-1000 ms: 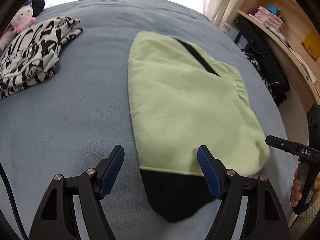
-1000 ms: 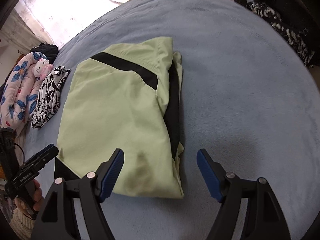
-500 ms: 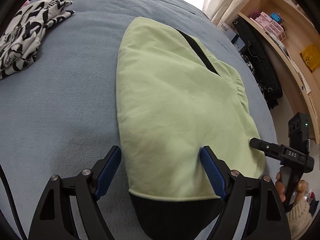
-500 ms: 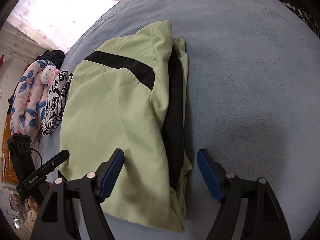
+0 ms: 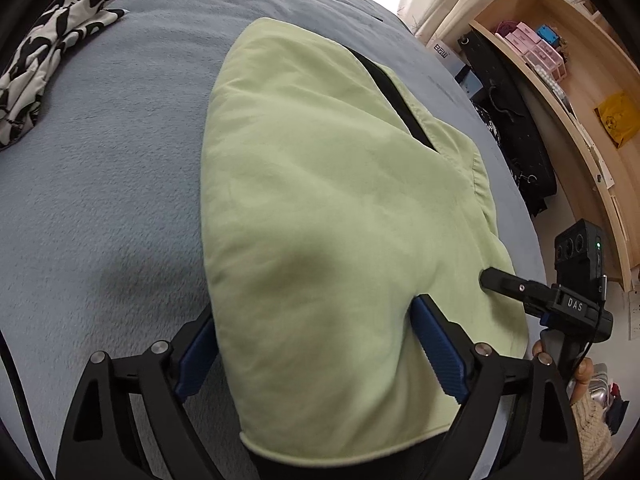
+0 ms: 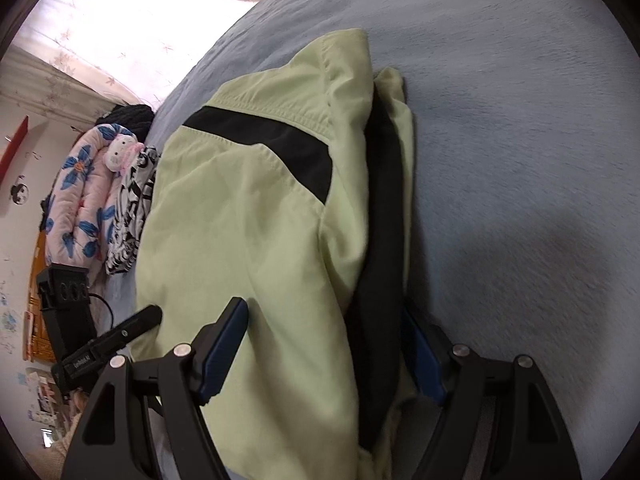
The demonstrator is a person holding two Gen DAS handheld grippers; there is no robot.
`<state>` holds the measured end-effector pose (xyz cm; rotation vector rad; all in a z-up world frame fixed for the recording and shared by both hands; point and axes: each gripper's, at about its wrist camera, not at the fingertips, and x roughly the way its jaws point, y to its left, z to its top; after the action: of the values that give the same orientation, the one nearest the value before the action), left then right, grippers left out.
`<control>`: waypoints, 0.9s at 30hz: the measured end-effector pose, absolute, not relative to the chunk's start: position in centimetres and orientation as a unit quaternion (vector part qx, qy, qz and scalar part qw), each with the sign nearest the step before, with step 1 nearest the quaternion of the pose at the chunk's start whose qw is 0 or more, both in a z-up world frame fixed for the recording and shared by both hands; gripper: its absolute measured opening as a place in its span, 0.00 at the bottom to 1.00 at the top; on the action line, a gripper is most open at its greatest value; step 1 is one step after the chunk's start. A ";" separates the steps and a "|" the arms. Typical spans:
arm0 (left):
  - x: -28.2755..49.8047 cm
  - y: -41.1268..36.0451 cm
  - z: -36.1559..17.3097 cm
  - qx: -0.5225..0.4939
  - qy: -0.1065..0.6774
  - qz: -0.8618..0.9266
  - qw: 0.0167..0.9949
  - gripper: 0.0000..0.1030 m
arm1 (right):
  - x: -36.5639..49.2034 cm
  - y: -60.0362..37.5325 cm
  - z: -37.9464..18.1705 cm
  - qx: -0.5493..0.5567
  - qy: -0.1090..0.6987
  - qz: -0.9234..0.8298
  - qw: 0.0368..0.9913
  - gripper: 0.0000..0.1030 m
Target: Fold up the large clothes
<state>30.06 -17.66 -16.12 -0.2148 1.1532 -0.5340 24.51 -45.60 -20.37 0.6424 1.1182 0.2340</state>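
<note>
A light green garment with black panels [image 5: 340, 200] lies folded on the blue-grey bed [image 5: 100, 180]. My left gripper [image 5: 316, 344] is open and straddles its near left corner, with the cloth between the blue pads. My right gripper [image 6: 324, 352] is open and straddles the near right corner, where green and black layers [image 6: 376, 280] are stacked. Each gripper shows in the other's view: the right one [image 5: 520, 288] at the right edge of the garment, the left one [image 6: 120, 332] at its left edge.
A black-and-white patterned garment [image 5: 44, 64] lies at the far left of the bed. A floral quilt with a plush toy [image 6: 88, 184] sits beyond it. Wooden shelves [image 5: 568, 92] and dark bags [image 5: 508, 120] stand off the bed's right side.
Both grippers have moved forward and down onto the garment's near edge; its corners now lie between the open jaws. The garment itself has not moved.
</note>
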 end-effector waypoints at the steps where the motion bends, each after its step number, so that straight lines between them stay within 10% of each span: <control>1: 30.2 -17.7 -16.2 -0.099 0.538 -0.251 0.798 0.90 | 24.9 -45.4 -20.5 0.304 0.516 0.112 0.793 0.74; 8: 31.5 -18.6 -17.0 -0.097 0.555 -0.262 0.783 0.95 | 26.7 -44.2 -20.5 0.291 0.504 0.132 0.802 0.73; 17: 31.7 -19.7 -17.3 -0.090 0.555 -0.255 0.787 0.97 | 26.4 -44.4 -20.9 0.304 0.493 0.117 0.807 0.29; 27: 29.9 -21.4 -14.4 -0.029 0.522 -0.218 0.824 0.53 | 25.1 -41.5 -17.6 0.255 0.479 0.078 0.836 0.11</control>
<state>29.91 -21.44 -14.35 -0.0621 1.1090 -0.4638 25.11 -41.54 -17.59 0.5406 1.0150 0.1647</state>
